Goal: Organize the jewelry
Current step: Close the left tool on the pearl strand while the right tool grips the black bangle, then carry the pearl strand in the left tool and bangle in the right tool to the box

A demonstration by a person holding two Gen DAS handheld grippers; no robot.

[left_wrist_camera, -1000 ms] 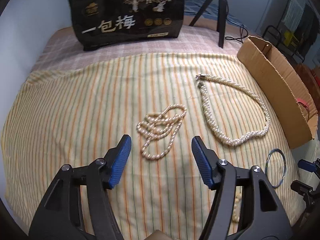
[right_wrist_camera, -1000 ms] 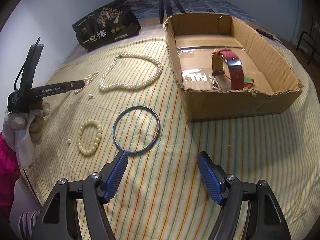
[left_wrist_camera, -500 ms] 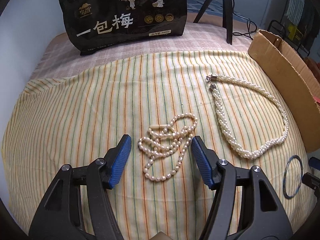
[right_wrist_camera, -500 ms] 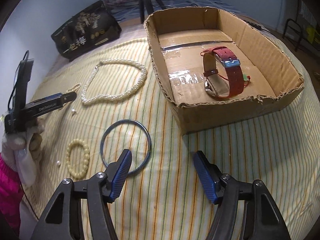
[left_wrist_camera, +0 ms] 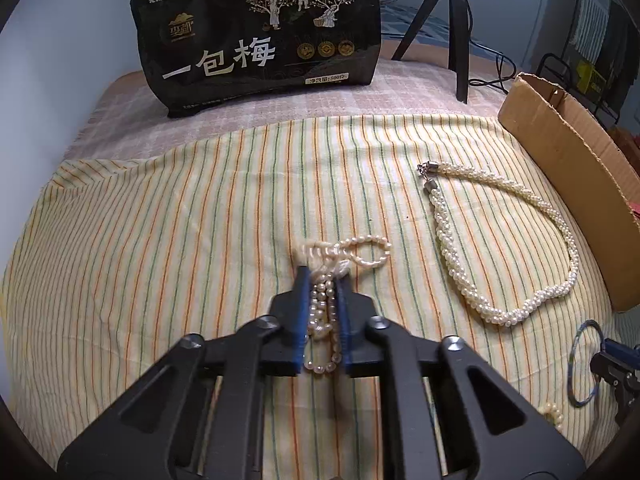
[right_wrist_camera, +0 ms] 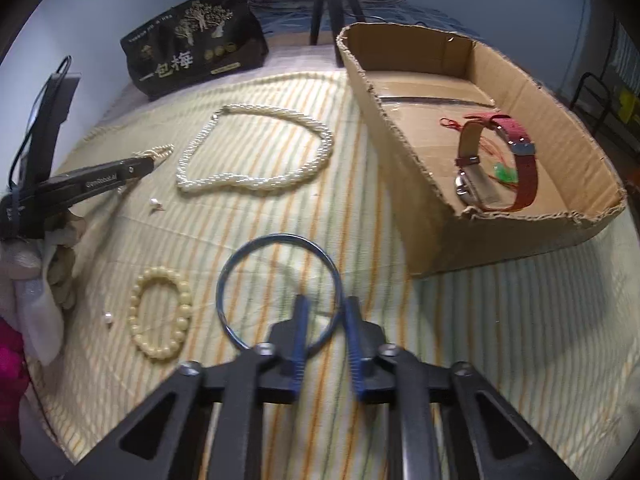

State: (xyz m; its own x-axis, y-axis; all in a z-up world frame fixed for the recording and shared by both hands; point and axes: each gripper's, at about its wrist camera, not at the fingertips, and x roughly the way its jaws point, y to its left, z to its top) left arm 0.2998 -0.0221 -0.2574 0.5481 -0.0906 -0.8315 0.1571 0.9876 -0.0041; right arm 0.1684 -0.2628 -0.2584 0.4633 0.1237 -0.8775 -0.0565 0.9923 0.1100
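Note:
My left gripper (left_wrist_camera: 323, 280) is shut on a thin pearl strand (left_wrist_camera: 362, 249) that lies bunched on the striped cloth (left_wrist_camera: 160, 260); its loops stick out past the fingertips. A thick twisted pearl necklace (left_wrist_camera: 500, 240) lies to the right and shows in the right wrist view too (right_wrist_camera: 256, 148). My right gripper (right_wrist_camera: 323, 304) has its jaws narrowed around the near rim of a blue bangle (right_wrist_camera: 278, 292), which lies flat on the cloth. A cream bead bracelet (right_wrist_camera: 160, 316) lies left of the bangle. A red-strapped watch (right_wrist_camera: 496, 164) sits in the cardboard box (right_wrist_camera: 420, 184).
A black printed bag (left_wrist_camera: 260, 36) stands at the back of the bed. A tripod (left_wrist_camera: 452, 20) stands behind it to the right. Loose small pearls (right_wrist_camera: 154, 202) lie on the cloth near the left gripper. The box fills the right side.
My left gripper moved forward over the thin pearl strand and closed on it. My right gripper moved left and forward to the blue bangle and narrowed its jaws around the rim.

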